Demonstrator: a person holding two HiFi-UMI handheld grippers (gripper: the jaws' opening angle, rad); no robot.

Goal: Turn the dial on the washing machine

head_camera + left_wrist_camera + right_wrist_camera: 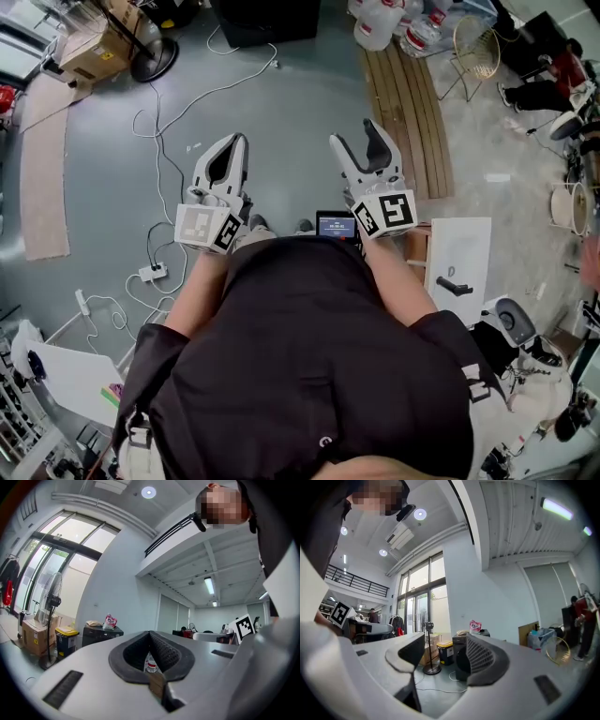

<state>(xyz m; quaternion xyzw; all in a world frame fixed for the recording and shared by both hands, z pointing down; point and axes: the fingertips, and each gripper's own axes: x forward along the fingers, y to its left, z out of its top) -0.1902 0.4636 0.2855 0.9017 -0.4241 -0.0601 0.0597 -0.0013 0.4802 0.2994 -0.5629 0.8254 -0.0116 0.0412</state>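
Note:
No washing machine or dial shows in any view. I hold both grippers up in front of my chest, pointing away from me over the grey floor point(281, 103). My left gripper point(234, 141) has its tips together; in the left gripper view its dark pads point(164, 651) meet at the tip of the left gripper point(150, 633), with nothing held. My right gripper point(354, 134) stands open. In the right gripper view, the right gripper point(445, 641) shows a wide gap between its ribbed pad point(480, 656) and the other pad, with nothing between them.
White cables point(159, 159) and a power strip point(152, 273) trail over the floor at left. Wooden planks point(408, 112) and water jugs point(380, 23) lie at the right. A white panel with a black handle point(459, 258) sits beside me. A standing fan point(429, 644) is by the windows.

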